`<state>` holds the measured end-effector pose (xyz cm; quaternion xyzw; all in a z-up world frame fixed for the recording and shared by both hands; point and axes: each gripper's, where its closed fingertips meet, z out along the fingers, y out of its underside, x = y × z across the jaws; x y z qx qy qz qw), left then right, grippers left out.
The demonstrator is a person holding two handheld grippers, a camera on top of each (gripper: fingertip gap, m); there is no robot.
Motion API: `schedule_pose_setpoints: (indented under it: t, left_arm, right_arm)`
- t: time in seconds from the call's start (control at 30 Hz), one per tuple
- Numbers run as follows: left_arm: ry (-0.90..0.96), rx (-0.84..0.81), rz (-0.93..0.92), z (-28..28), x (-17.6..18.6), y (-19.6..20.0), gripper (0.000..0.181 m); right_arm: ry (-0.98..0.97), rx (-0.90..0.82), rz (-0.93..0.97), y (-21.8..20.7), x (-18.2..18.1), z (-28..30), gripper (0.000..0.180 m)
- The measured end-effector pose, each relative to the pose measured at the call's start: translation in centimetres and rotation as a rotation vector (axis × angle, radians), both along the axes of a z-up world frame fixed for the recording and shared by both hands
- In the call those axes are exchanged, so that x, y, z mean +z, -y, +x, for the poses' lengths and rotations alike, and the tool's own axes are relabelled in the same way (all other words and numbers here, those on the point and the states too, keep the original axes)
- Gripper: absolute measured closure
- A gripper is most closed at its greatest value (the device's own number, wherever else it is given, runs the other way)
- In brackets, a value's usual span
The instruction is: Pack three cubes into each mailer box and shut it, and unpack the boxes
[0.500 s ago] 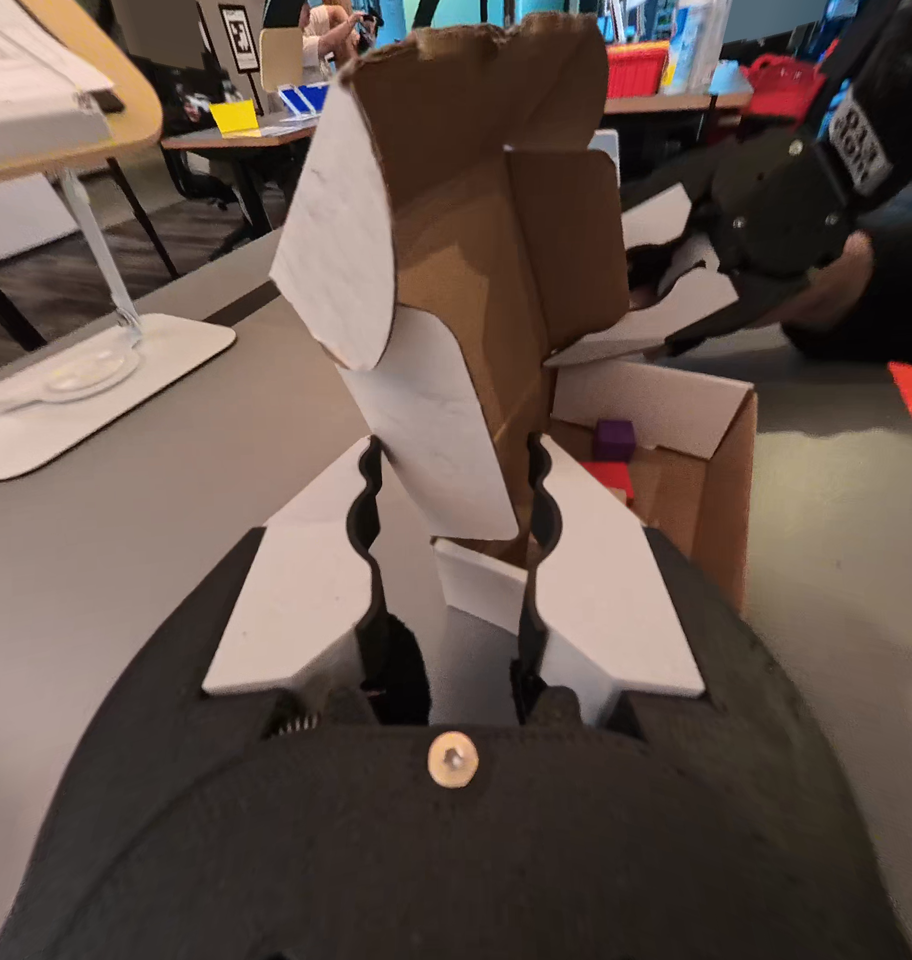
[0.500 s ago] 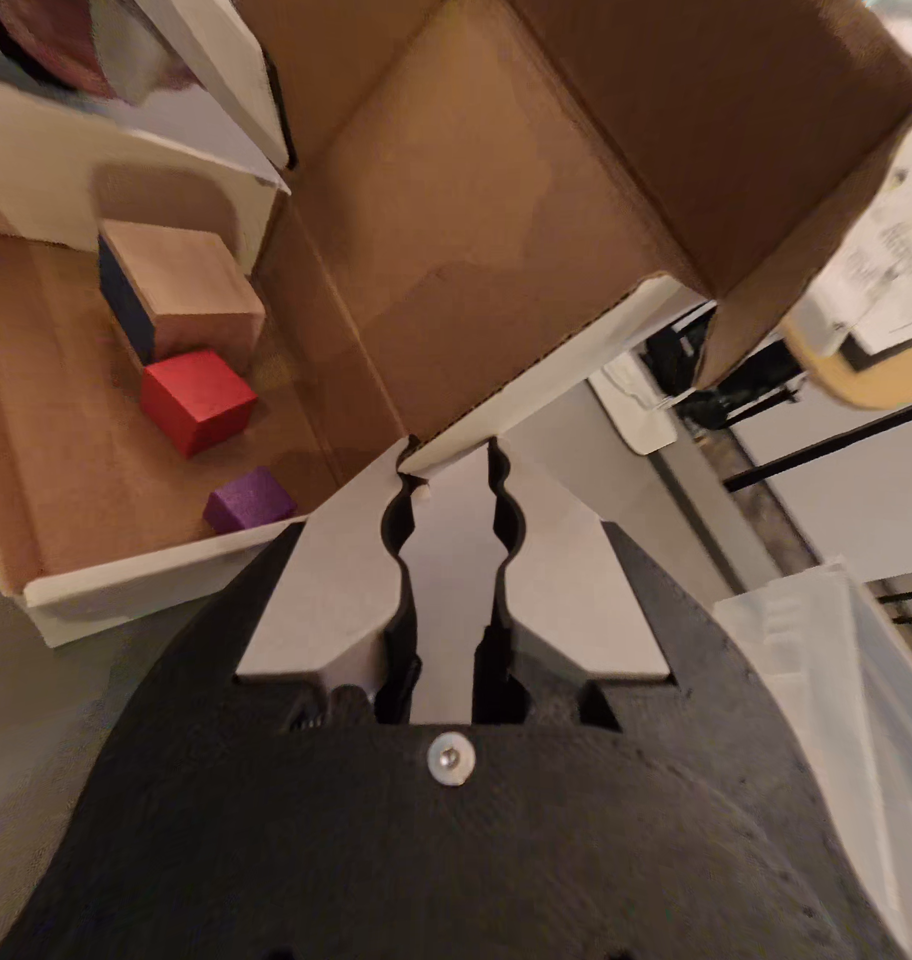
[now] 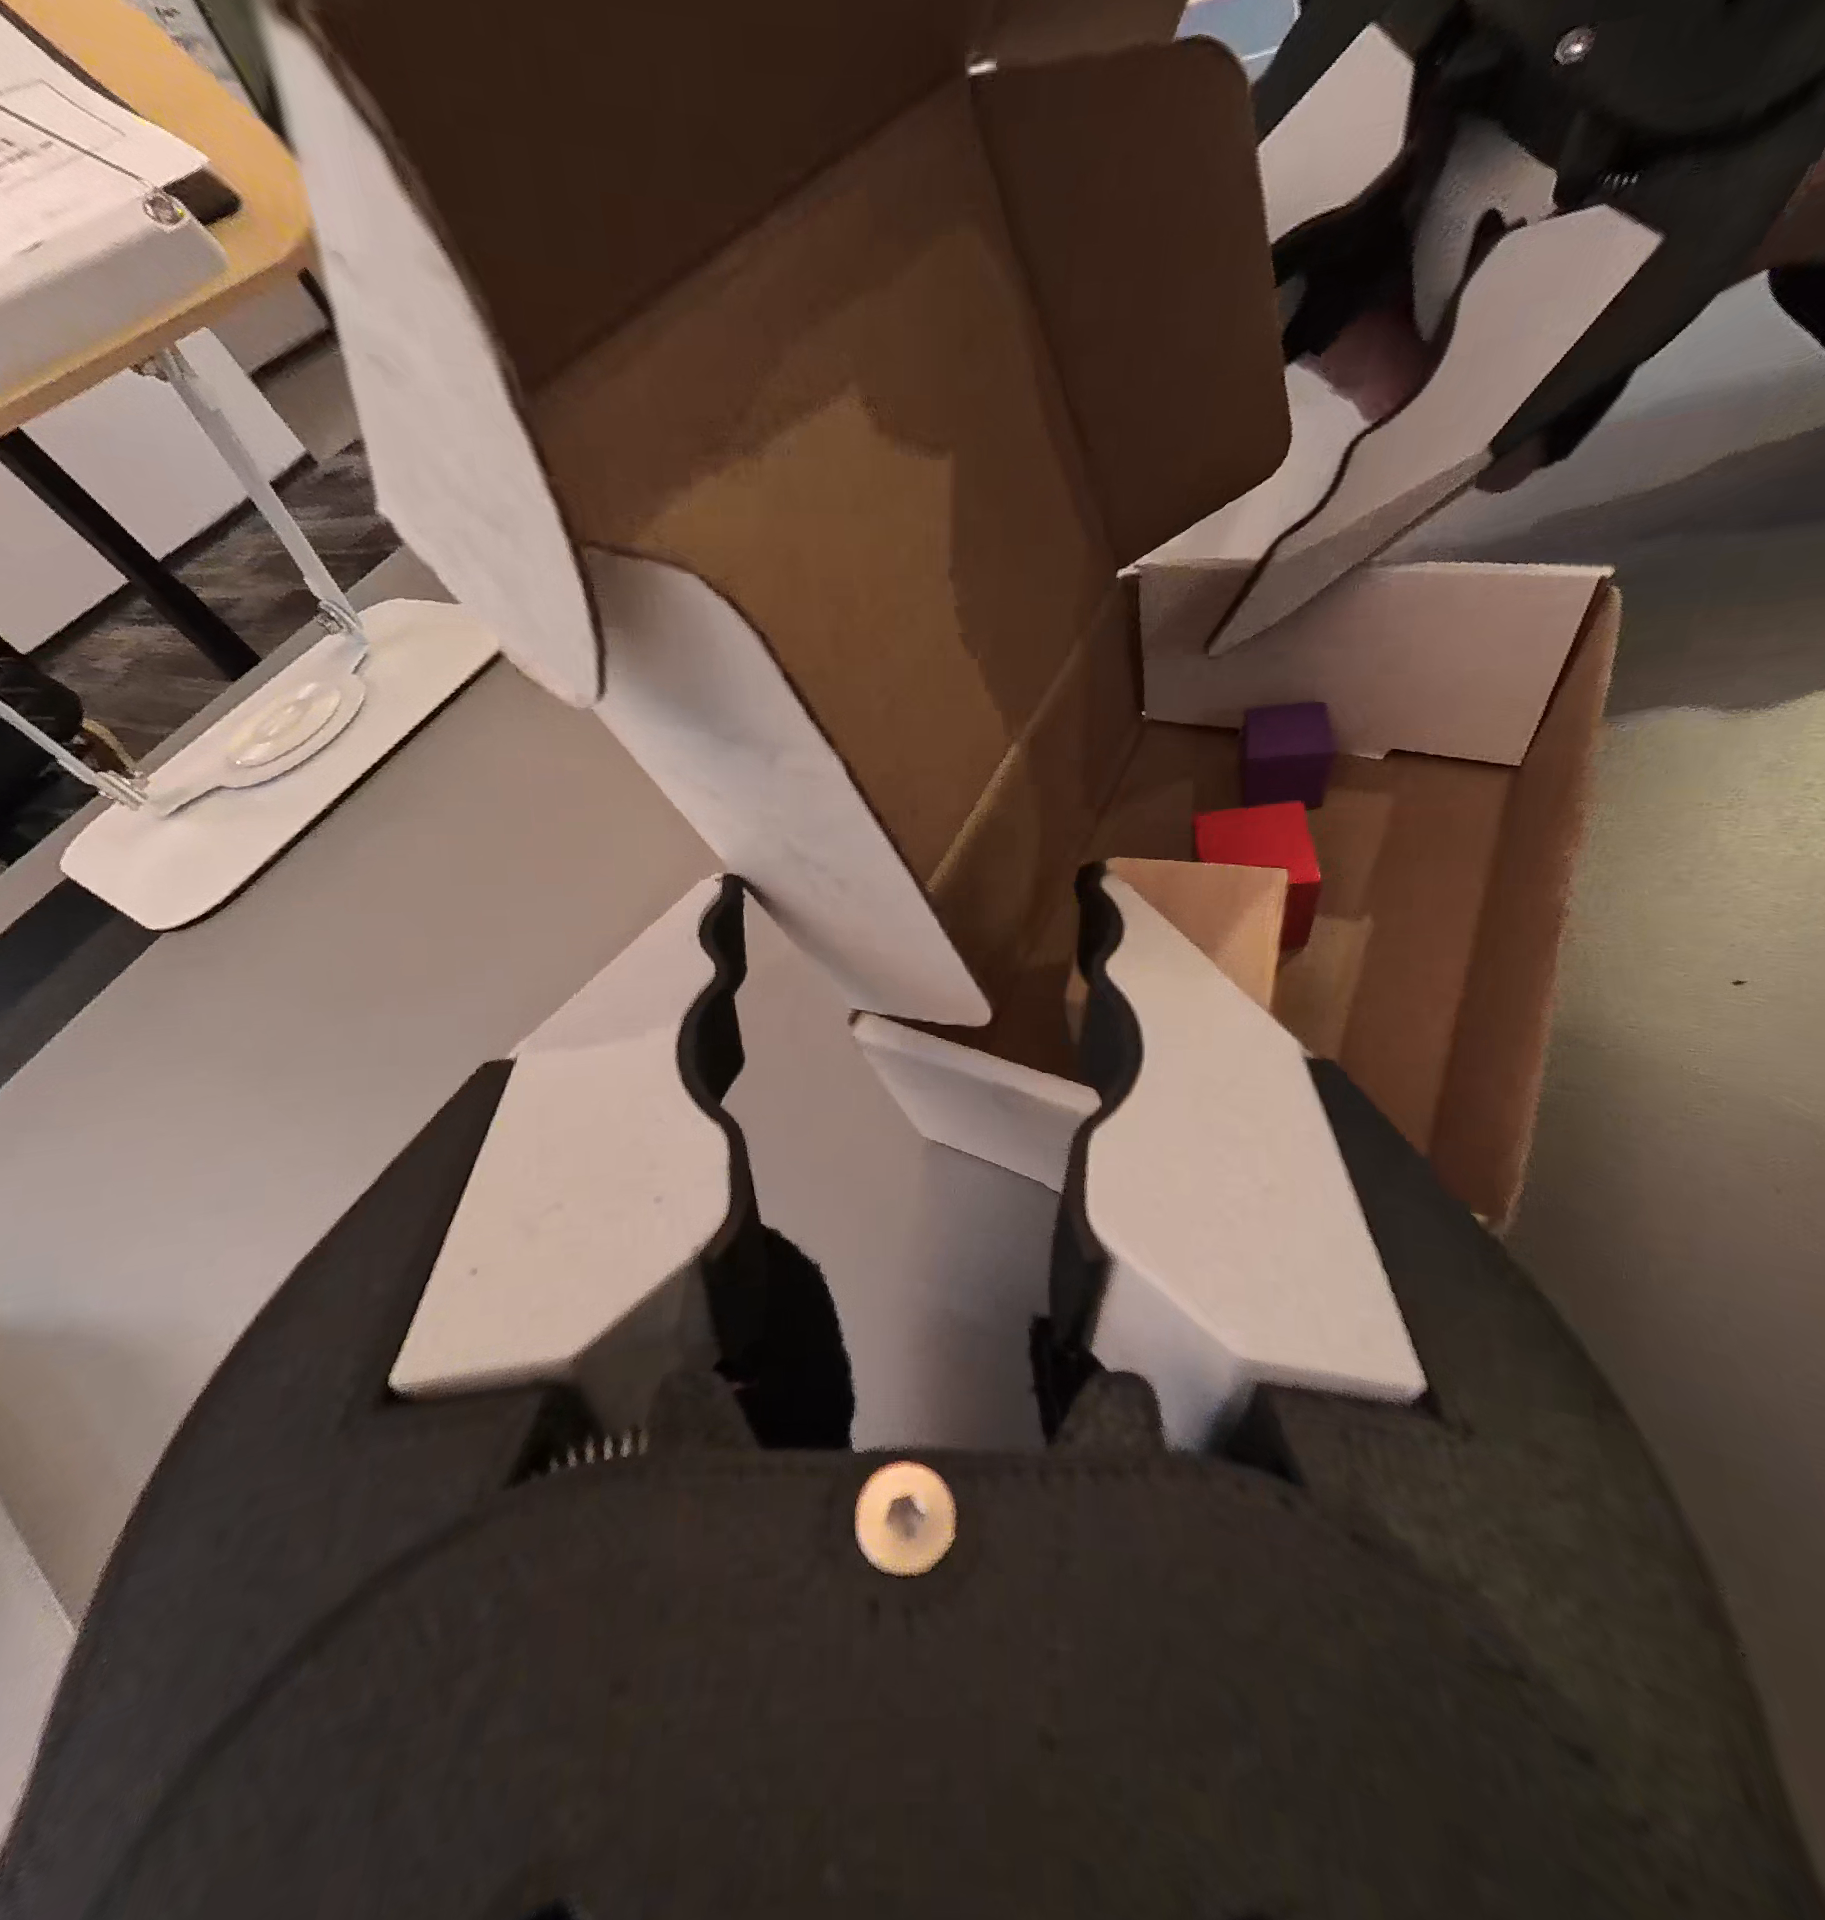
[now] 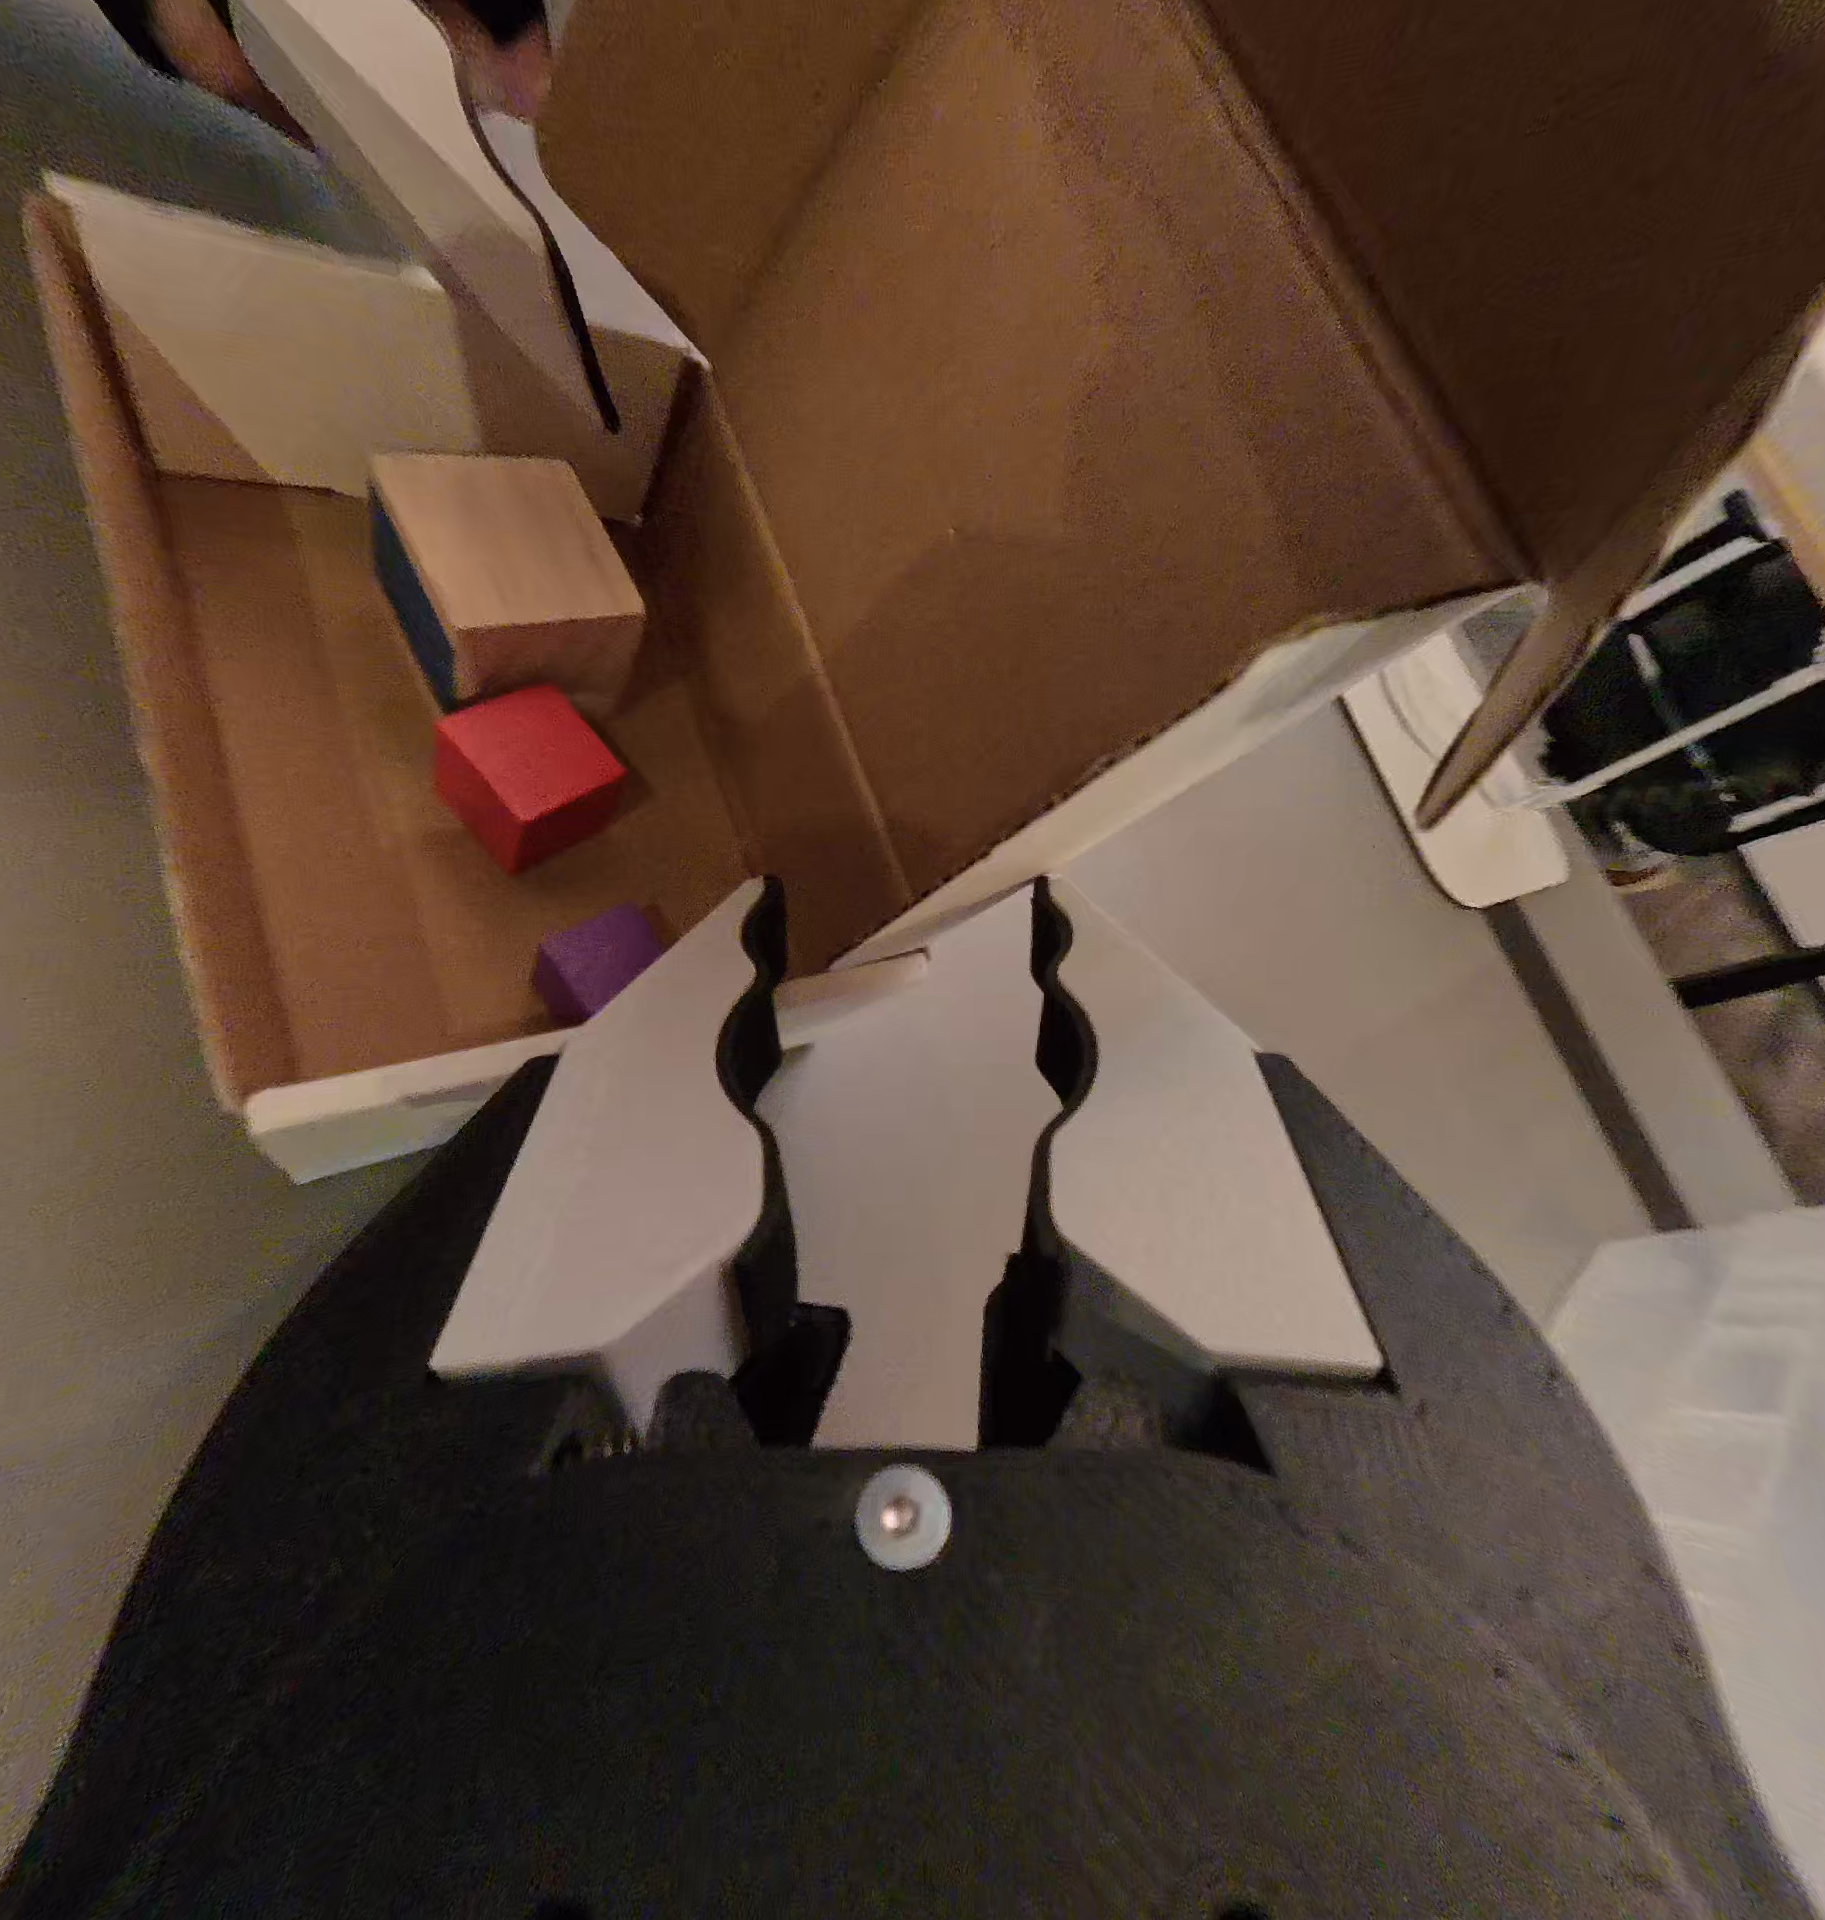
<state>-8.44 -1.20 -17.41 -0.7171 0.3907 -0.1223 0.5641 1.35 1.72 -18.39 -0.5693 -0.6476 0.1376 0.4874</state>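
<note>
Both grippers have spread wider; the left gripper point(image 3: 908, 997) and right gripper point(image 4: 903, 940) hold nothing, with the raised lid point(image 3: 814, 436) straight ahead of each.

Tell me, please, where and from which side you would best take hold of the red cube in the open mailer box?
Probably from straight above, gripping the red cube by its two free side faces. The mailer box walls block a level approach, and its lid stands raised. The wooden block lies against one face and the purple cube sits apart on the opposite side, so close the fingers across the other two faces.
</note>
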Motion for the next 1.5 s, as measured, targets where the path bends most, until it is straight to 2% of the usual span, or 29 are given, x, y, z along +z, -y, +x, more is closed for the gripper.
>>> schedule_pose_setpoints:
  t: [0.07,0.1,0.3,0.4,0.5,0.57,0.73,0.83,0.9,1.0,1.23,1.5]
  left_arm:
    - [-0.029,-0.02,0.013,0.1,-0.1,0.4,0.115]
    - [-0.04,-0.048,0.012,0.4,-0.2,0.8,0.108]
    - [-0.068,-0.101,-0.031,0.8,-0.6,2.1,0.098]
    - [-0.037,-0.111,-0.1,1.2,-0.5,2.4,0.089]
    - [-0.019,-0.109,-0.145,1.3,-0.2,2.4,0.091]
    - [0.0,-0.114,-0.152,1.1,0.2,2.4,0.093]
    - [-0.011,-0.137,-0.129,-0.2,1.4,2.7,0.096]
    - [0.028,-0.164,-0.129,-0.9,2.8,2.8,0.109]
    - [0.063,-0.175,-0.128,-1.0,3.9,2.9,0.116]
    - [0.045,-0.2,-0.144,-0.4,4.0,3.5,0.117]
    - [0.124,-0.146,-0.207,0.5,3.9,3.5,0.114]
    - [-0.004,-0.119,-0.093,1.1,2.0,5.2,0.111]
  right_arm:
    - [-0.039,0.04,-0.087,0.9,0.1,0.1,0.126]
    - [-0.057,0.065,-0.146,1.5,0.2,0.1,0.121]
    - [-0.04,0.174,-0.372,4.7,-0.1,0.5,0.08]
    - [-0.047,0.169,-0.465,5.3,0.2,0.4,0.073]
    - [-0.066,0.179,-0.523,5.7,0.9,0.2,0.076]
    - [-0.084,0.182,-0.541,5.4,1.3,0.5,0.095]
    - [-0.068,0.219,-0.561,5.1,1.2,1.9,0.099]
    - [-0.106,0.252,-0.573,4.9,2.1,2.1,0.105]
    - [-0.124,0.256,-0.571,4.6,2.6,2.1,0.115]
    - [-0.145,0.267,-0.565,4.6,3.5,1.8,0.131]
    - [-0.126,0.214,-0.513,4.5,3.3,0.8,0.131]
    - [-0.046,0.203,-0.373,5.7,1.7,0.7,0.128]
